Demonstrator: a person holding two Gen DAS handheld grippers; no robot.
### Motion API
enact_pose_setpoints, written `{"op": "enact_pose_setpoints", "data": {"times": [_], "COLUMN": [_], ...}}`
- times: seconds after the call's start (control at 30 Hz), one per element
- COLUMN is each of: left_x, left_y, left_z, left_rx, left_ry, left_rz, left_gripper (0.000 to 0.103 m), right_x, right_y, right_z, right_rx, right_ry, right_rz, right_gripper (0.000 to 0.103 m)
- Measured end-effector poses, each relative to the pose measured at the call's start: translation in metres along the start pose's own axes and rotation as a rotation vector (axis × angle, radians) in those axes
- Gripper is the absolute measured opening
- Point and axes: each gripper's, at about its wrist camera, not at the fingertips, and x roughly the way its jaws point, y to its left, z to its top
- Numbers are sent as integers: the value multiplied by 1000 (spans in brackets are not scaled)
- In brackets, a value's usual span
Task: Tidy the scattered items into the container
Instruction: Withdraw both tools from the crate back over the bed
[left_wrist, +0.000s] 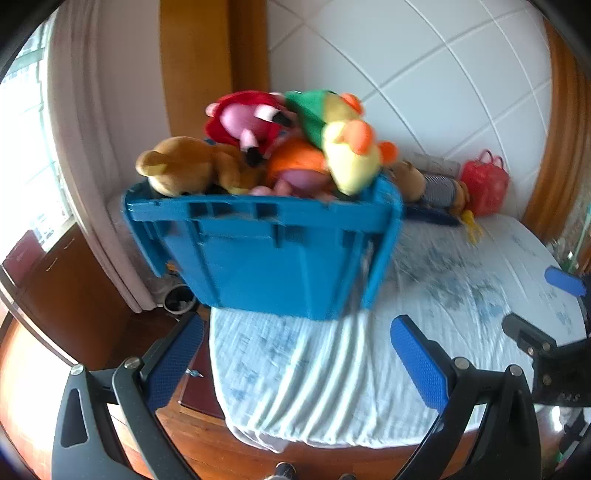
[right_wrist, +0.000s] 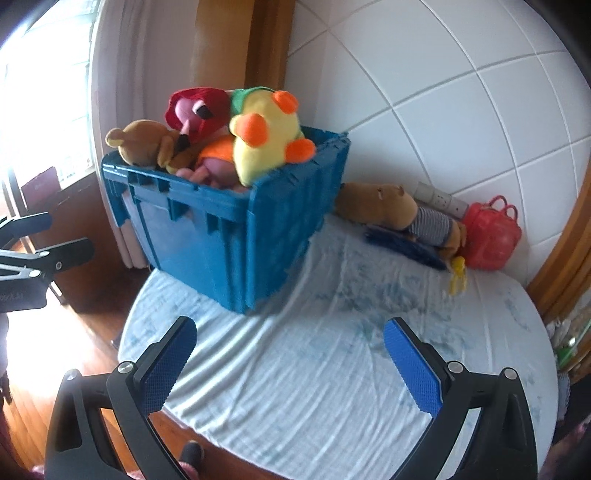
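A blue plastic crate (left_wrist: 266, 258) (right_wrist: 229, 236) stands on the bed's far left corner, heaped with plush toys: a brown bear (left_wrist: 184, 166) (right_wrist: 140, 144), a red and pink toy (left_wrist: 247, 118) (right_wrist: 195, 107), and a yellow duck with orange feet (left_wrist: 351, 155) (right_wrist: 262, 136). Behind the crate, against the headboard, lie a brown bear in a striped shirt (left_wrist: 432, 186) (right_wrist: 402, 210) and a red bag (left_wrist: 484, 188) (right_wrist: 491, 232). My left gripper (left_wrist: 299, 354) is open and empty over the bed's near edge. My right gripper (right_wrist: 291, 362) is open and empty too.
A dark blue flat thing (right_wrist: 406, 245) lies under the striped bear, with a small yellow toy (right_wrist: 458, 277) beside it. The white padded headboard (right_wrist: 443, 110) backs the bed (right_wrist: 295, 369). Curtains (left_wrist: 92, 147) and a wooden floor (left_wrist: 29, 369) are on the left.
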Motion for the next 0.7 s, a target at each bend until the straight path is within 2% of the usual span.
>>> {"op": "enact_pose_setpoints", "data": {"times": [0.27, 0.4, 0.7], "left_x": [-28, -43, -63], "left_y": [-41, -40, -31], "left_z": [-10, -13, -21], "left_rx": [78, 87, 90], "left_ry": [-31, -50, -68], "left_rz": [-70, -73, -67], "left_gripper": [103, 103, 103], "right_x": [-39, -58, -73], "right_y": [-24, -25, -4], "right_z": [-33, -42, -46], "right_rx": [63, 99, 101], "right_ry": [5, -13, -27], "right_rz": [-69, -106, -103], "right_gripper": [103, 103, 103]}}
